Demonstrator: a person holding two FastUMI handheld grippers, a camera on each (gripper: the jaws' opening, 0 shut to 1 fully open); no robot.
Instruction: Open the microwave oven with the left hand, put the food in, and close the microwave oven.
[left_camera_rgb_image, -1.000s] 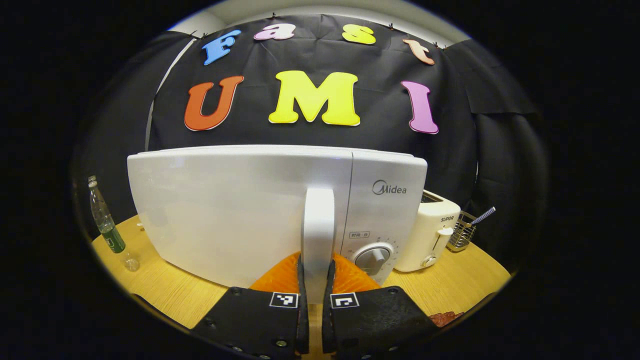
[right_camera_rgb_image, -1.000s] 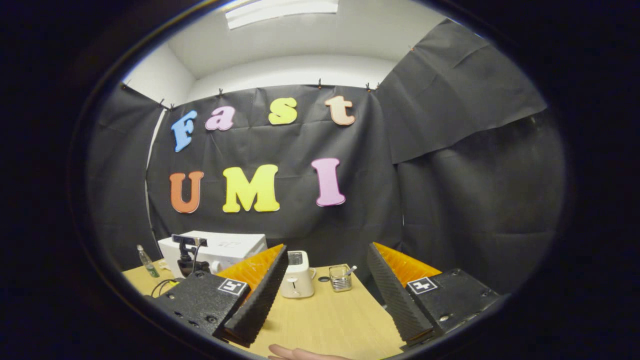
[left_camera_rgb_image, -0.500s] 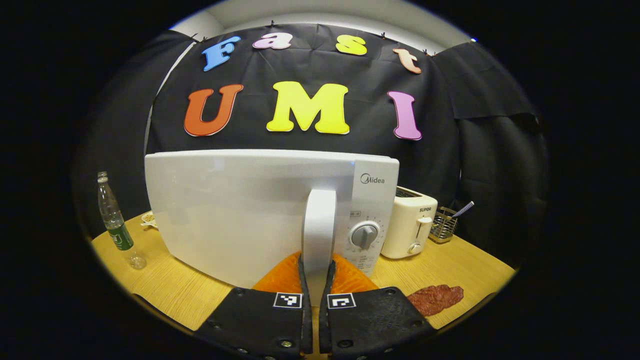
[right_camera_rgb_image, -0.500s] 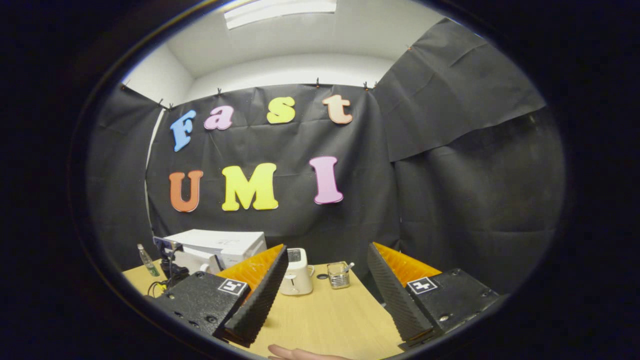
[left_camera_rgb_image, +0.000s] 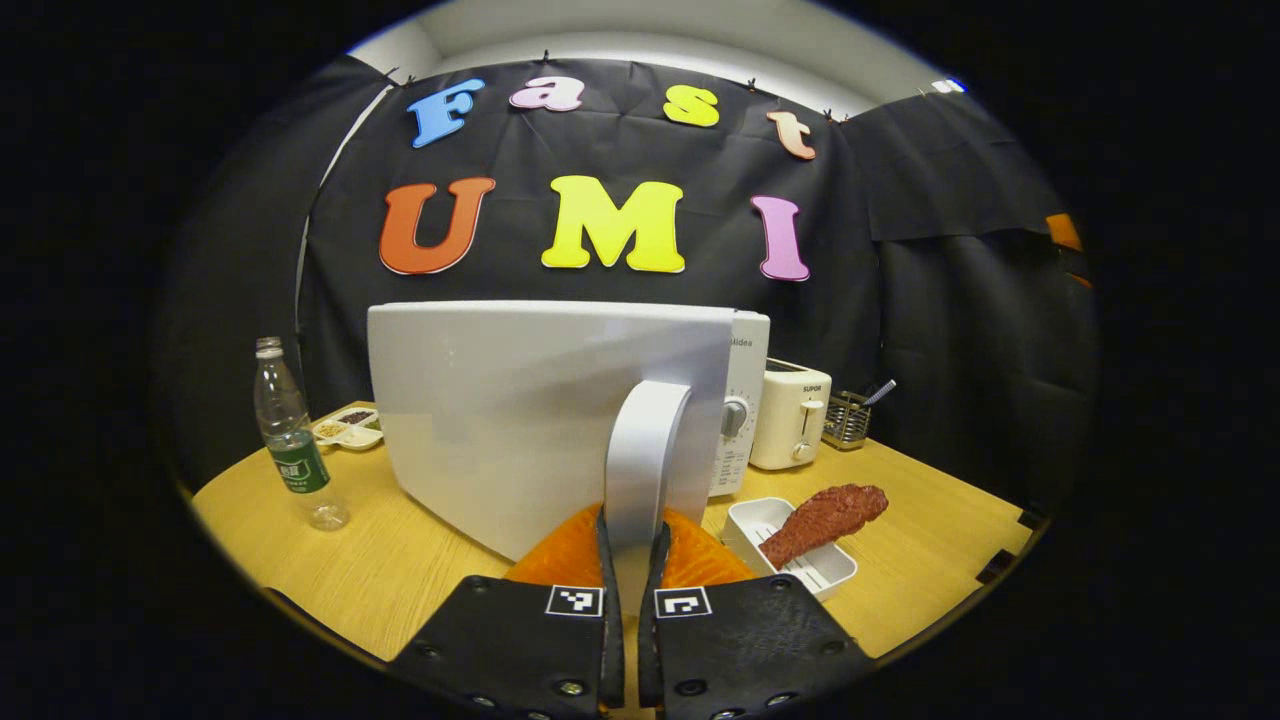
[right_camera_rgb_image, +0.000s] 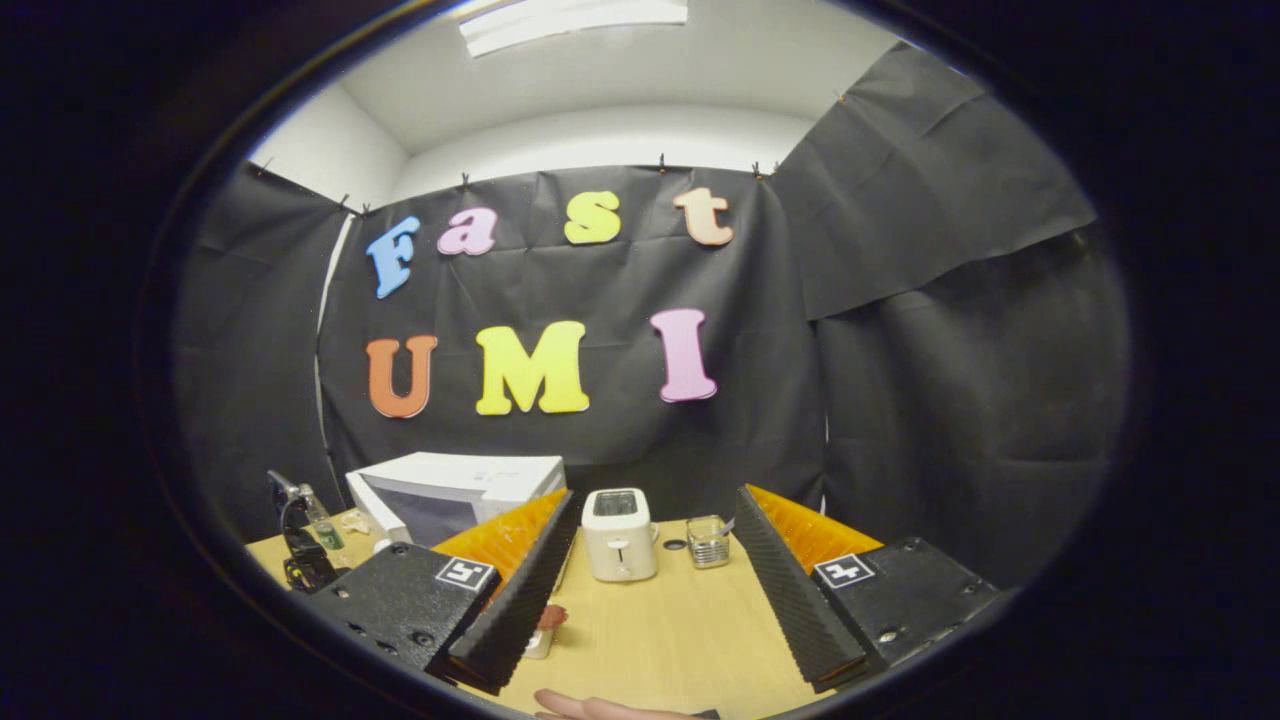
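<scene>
1. My left gripper pinched the white handle of the microwave oven's door, with both fingers pressed on it, one on each side.
2. The door stood swung out from the microwave oven, so its white front faced the left gripper view.
3. The knob panel of the oven showed just past the door's right edge.
4. The food, a dark red piece of meat, lay tilted across a small white tray on the wooden table, just to the right of the door.
5. A white toaster stood beside the oven, and a little wire basket stood next to the toaster.
6. A clear bottle with a green label stood on the table to the left of the door.
7. A small dish with two parts sat behind the bottle.
8. My right gripper was held above the table with its two fingers spread wide and nothing between them.
9. In the right gripper view, the oven's open door showed at the far left, and the toaster stood straight ahead between the fingers.
10. A fingertip showed at the bottom edge of that view.
</scene>
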